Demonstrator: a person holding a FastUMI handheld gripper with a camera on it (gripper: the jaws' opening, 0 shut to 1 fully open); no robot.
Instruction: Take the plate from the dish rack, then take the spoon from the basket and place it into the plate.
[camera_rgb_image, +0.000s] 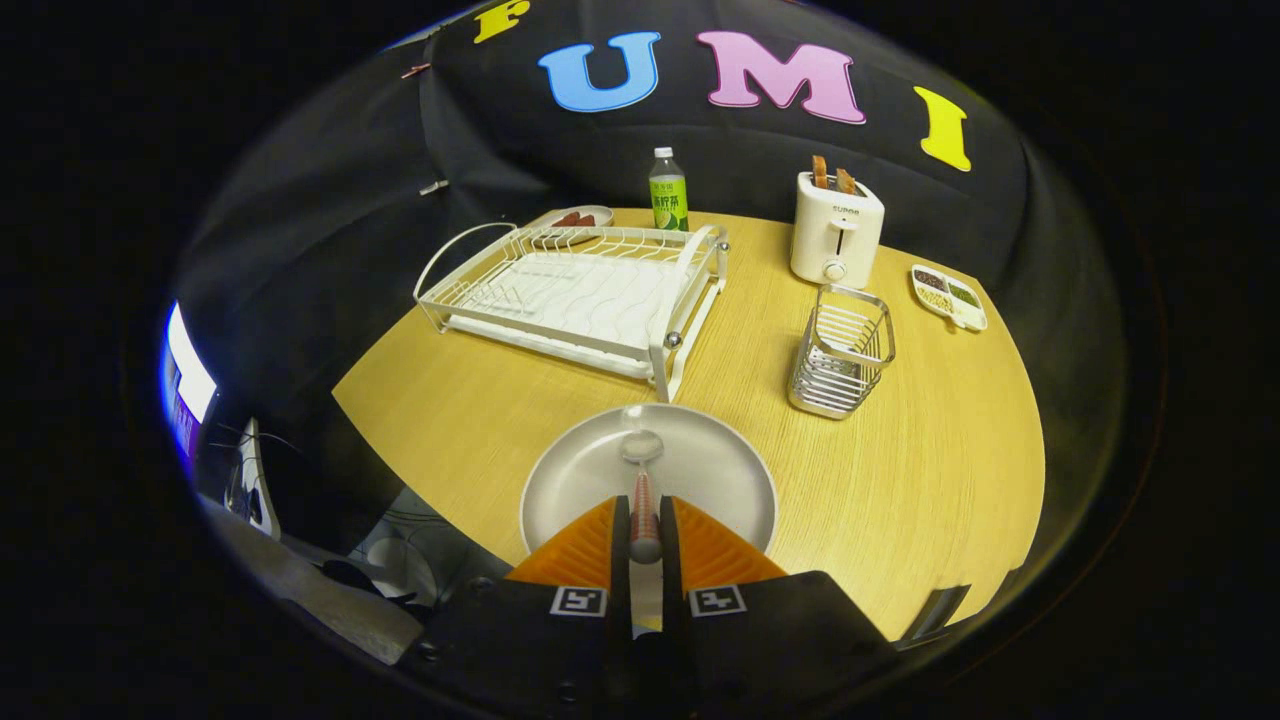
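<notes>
Claw (645, 520) clamped on the spoon (642, 480), my two fingers pressing its handle from either side; bowl of the spoon points ahead, over the middle of the plate (600, 480). Plate sits flat on the table (950, 480), just under my fingers. Beyond it: empty dish rack (580, 290), wire basket (842, 365) to its right, toaster (836, 230), bottle (668, 195), small divided dish (948, 297).

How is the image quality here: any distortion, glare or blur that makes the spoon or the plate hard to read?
Gripper view: strong fisheye bend, so the table edge curves. Lighting is even over the tabletop and dims toward the rim. The plate shows a soft sheen, no harsh glare. The spoon, held by its handle in the claw, has a pale bowl that blends into the plate. The dish rack stays sharp.
</notes>
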